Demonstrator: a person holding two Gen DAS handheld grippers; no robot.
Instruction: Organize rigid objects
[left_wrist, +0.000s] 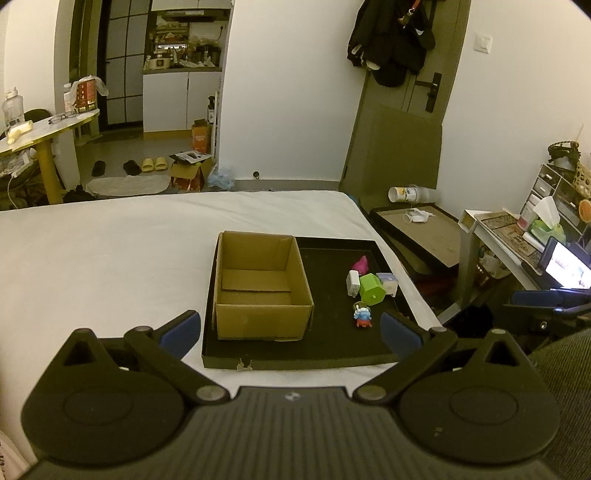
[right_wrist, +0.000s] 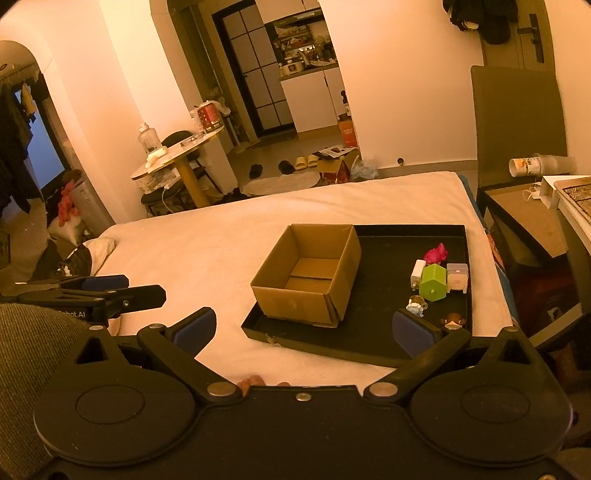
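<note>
An open cardboard box (left_wrist: 263, 286) sits on the left half of a black tray (left_wrist: 332, 347) on a white bed (left_wrist: 110, 258). At the box's three o'clock cluster a green house-shaped toy (left_wrist: 372, 289), white charger (left_wrist: 353, 283), pink piece (left_wrist: 361, 264) and small figurine (left_wrist: 362, 316). Left gripper (left_wrist: 290, 328) and right gripper (right_wrist: 306, 326) hover near the tray, jaws spread wide, holding nothing.

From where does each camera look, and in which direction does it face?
Left wrist: sits on the left gripper, facing forward over the bed at the cardboard box; its open jaws show.
Right wrist: sits on the right gripper, facing the black tray from further right; its open jaws and the other gripper show.
Shared: box, tray, green toy house.
</note>
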